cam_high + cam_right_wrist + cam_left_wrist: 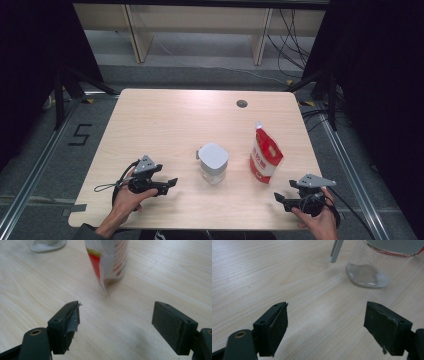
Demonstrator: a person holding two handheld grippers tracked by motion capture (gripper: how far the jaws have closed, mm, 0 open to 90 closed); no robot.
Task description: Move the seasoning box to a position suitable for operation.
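Observation:
A clear glass jar (213,164) with a pale grey lid stands near the table's middle; the left gripper view shows its base (367,275) holding a little white powder, with a grey lid tab (336,251) hanging beside it. To the jar's right stands a red and white pouch (265,156), upright, its lower part (110,260) ahead of my right gripper. My left gripper (170,184) rests at the front left, open, pointing right toward the jar. At the front right corner my right gripper (278,199) is open, with nothing between its jaws.
The light wooden table (165,120) has a round cable hole (242,103) near its back edge. Cables (295,30) trail over the floor behind it. A black "5" mark (80,134) lies on the floor at the left.

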